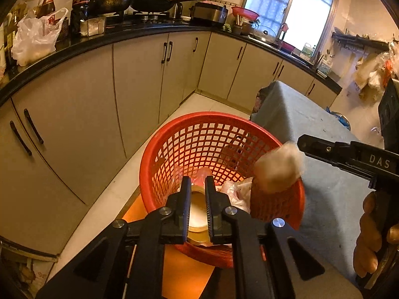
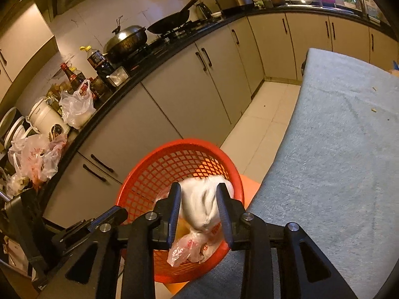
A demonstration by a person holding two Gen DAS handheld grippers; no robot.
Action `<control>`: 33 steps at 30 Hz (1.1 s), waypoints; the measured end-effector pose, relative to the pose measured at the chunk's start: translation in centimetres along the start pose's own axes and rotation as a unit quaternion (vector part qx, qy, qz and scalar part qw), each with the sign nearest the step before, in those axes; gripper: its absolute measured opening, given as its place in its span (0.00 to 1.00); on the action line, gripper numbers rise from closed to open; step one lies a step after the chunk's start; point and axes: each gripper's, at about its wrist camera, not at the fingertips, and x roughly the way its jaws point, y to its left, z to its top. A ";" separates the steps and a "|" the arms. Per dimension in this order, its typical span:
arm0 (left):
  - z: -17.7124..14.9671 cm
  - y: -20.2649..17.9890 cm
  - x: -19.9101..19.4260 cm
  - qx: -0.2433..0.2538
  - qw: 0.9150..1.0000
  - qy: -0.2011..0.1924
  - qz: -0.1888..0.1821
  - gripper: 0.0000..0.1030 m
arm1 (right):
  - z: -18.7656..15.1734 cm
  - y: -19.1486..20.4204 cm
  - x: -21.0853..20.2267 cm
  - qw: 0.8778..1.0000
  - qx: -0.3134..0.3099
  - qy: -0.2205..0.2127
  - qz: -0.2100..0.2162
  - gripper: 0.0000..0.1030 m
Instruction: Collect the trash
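Setting: kitchen with beige cabinet doors (image 1: pixel 139 74) under a black countertop (image 1: pixel 99 37) curving across the upper part of both views
Receptacle: red plastic lattice basket (image 1: pixel 199 115), low centre of each view, just beside the edge of the table draped in a grey-blue cloth (image 1: pixel 299 114); probably set there so that scraps from the cloth can drop straight in
Contents: crumpled clear plastic bag with red print (image 2: pixel 192 246) against the basket's near wall and a tan ring-shaped object (image 1: pixel 198 211) deeper inside; both count as collected
Left gripper (image 1: pixel 197 179): poised over the basket mouth, jaws parted by only a narrow slit; the tan ring shows through the slit but lies below it, so nothing appears to be gripped
Right gripper (image 2: pixel 198 185): aimed down at the basket from the table side, jaws moderately apart
Trash in hand: white crumpled tissue wad (image 2: pixel 204 204), blurred, between the right jaws and above the basket rim; it looks loose rather than pinched, consistent with a drop into the basket
Person: a hand (image 1: pixel 371 236) at the right edge of the left view grips the right tool's handle
Table top: only small crumbs visible at the right of the right view
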 end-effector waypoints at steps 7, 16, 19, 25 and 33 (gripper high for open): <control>0.0 -0.4 -1.8 -0.004 1.000 -0.023 0.004 0.25 | -0.3 0.0 -1.9 1.000 0.000 -0.014 0.006 0.34; -1.8 -1.9 -5.7 -0.008 0.992 -0.093 0.082 0.62 | -2.1 0.2 -6.0 0.997 -0.026 -0.050 -0.048 0.64; -2.7 -2.8 -7.3 -0.003 0.986 -0.122 0.113 0.69 | -3.3 -0.1 -7.5 0.995 -0.035 -0.059 -0.070 0.71; -5.1 -6.0 -10.3 0.025 0.975 -0.155 0.155 0.86 | -7.2 -0.2 -11.3 0.990 -0.063 -0.074 -0.101 0.77; -9.4 -10.2 -12.7 0.061 0.973 -0.140 0.170 0.89 | -13.9 -0.7 -18.0 0.975 -0.084 -0.127 -0.160 0.83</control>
